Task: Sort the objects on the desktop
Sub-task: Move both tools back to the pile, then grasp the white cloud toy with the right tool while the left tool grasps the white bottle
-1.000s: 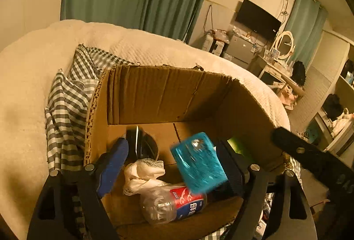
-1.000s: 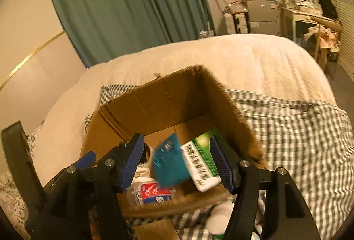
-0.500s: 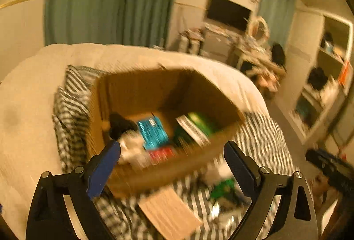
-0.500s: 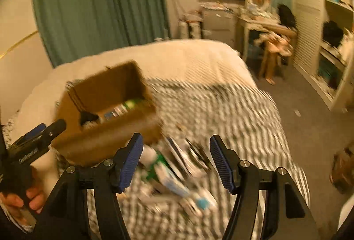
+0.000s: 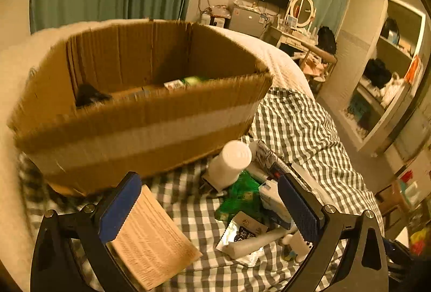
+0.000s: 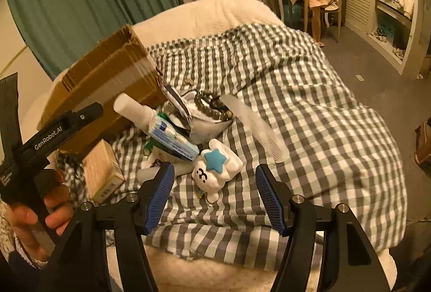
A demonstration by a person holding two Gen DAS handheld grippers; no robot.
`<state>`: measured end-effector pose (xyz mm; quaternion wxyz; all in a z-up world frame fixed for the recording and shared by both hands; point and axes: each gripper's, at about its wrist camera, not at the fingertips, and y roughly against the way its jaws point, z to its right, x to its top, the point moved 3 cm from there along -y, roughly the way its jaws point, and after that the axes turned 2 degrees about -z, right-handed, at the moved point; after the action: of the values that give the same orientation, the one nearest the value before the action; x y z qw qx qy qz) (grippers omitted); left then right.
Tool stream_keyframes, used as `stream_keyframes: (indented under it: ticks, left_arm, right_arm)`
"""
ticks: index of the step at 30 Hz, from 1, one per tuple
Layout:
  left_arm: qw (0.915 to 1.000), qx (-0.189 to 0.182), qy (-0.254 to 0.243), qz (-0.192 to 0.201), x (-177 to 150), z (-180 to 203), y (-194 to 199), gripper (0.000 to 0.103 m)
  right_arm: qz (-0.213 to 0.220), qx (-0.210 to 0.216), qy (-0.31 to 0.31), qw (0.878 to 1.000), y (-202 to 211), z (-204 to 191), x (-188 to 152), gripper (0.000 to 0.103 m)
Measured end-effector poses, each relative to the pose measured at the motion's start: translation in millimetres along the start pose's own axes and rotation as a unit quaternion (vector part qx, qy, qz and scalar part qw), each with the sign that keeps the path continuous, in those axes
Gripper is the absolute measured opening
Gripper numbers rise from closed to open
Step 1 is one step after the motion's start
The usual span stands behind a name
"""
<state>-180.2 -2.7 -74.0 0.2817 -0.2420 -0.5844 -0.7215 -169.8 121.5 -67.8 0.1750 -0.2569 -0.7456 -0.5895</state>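
Both tools are black frames with silver screws and ribbed blue pads (image 6: 161,196). The left tool (image 6: 58,130) reads "GenRobot.AI" in white.

"GenRobot.AI" on the left tongs' black body (image 6: 58,133), "3" on the white cloud-shaped toy (image 6: 215,173)

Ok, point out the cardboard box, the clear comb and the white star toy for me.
cardboard box (image 5: 140,135), left wrist view, on its taped front wall.
clear comb (image 6: 262,130), right wrist view, mid-spine.
white star toy (image 6: 215,157), right wrist view, on its blue star.
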Motion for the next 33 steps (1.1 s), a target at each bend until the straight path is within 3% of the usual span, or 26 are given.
stream_keyframes:
  ticks: [5,8,14,17,20,24,33]
  left_arm:
    - [0.9999,-0.002,0.004,-0.011,-1.9,1.2,-23.7,0.103]
    - [0.9995,0.007,-0.021,-0.021,-6.0,11.4,-38.0,0.103]
    - [0.9988,0.008,-0.047,-0.012,-1.7,27.3,-56.5,0.103]
    - [0.9991,0.014,-0.036,-0.018,-1.2,22.0,-65.4,0.101]
    - [0.9993,0.003,-0.006,-0.036,0.7,13.4,-74.5,0.086]
    - [0.9982,-0.008,0.007,-0.059,-0.2,8.7,-87.0,0.037]
    - [0.9994,0.001,-0.030,-0.016,4.0,18.3,-67.9,0.035]
  right_arm:
    - [-0.024,0.007,-0.010,1.000,-37.1,3.7,-3.8,0.062]
    - [-0.039,0.018,-0.021,0.999,-61.3,3.4,-3.7,0.063]
    - [-0.062,-0.005,-0.019,0.998,-94.0,3.6,-6.9,0.063]
    - [-0.067,-0.016,-0.011,0.998,-101.4,3.3,-8.9,0.063]
    - [-0.064,-0.017,-0.010,0.998,-103.5,4.2,-10.6,0.061]
    - [-0.055,-0.016,-0.008,0.998,-99.5,3.3,-13.3,0.061]
    - [-0.046,-0.010,-0.018,0.999,-78.3,3.8,-14.7,0.060]
